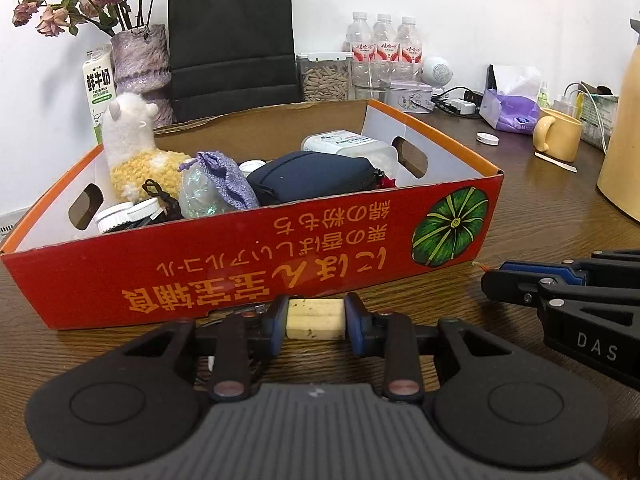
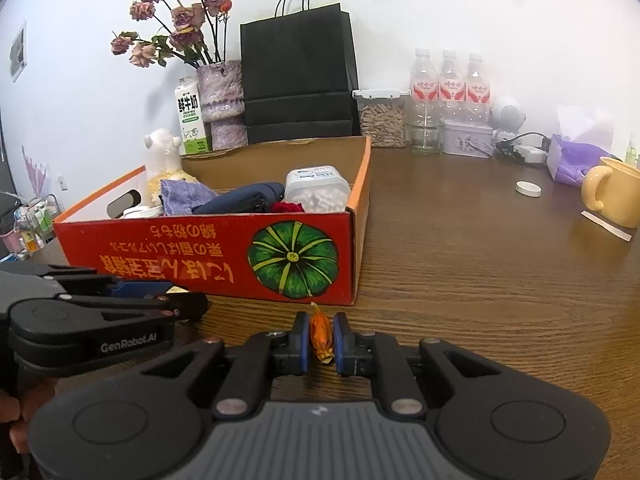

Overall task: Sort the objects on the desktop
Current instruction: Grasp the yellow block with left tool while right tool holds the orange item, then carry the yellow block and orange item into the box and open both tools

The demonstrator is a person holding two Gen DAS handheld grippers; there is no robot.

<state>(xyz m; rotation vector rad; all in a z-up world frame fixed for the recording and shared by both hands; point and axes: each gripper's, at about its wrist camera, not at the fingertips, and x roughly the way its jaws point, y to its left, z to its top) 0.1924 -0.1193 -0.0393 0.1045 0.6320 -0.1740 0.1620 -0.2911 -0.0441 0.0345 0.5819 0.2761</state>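
Standing at the desk, the biggest thing in play is the red cardboard box (image 1: 256,240) with the pumpkin print, open-topped and already crowded: a plush alpaca (image 1: 132,136) at the far left corner, a purple drawstring pouch (image 1: 224,180), a navy zip case (image 1: 312,176) and a white tub of cotton swabs (image 2: 316,188) towards the right end. Its near wall stands just beyond both tools, on the wooden table (image 2: 480,280).

The left gripper (image 1: 315,318) has its pads pressed on either end of a pale yellow block (image 1: 315,318), an eraser by the look of it, low and close to the box's front wall. The right gripper (image 2: 321,338) is clamped on a small orange wrapped sweet (image 2: 321,336), just in front of the box's near right corner.

Both pieces look ready to go in, so the step, I'd say, is the lift and drop. To do it well, each hand should rise clear of the front wall before moving forward, since that wall is tall next to where the jaws sit. The freest floor appears to be at the back of the box, near the far wall. The sweet's wrapper is slick and thinly pinched; I'd keep that hand steady and release low. Going one hand at a time would stop the two tools knocking together.
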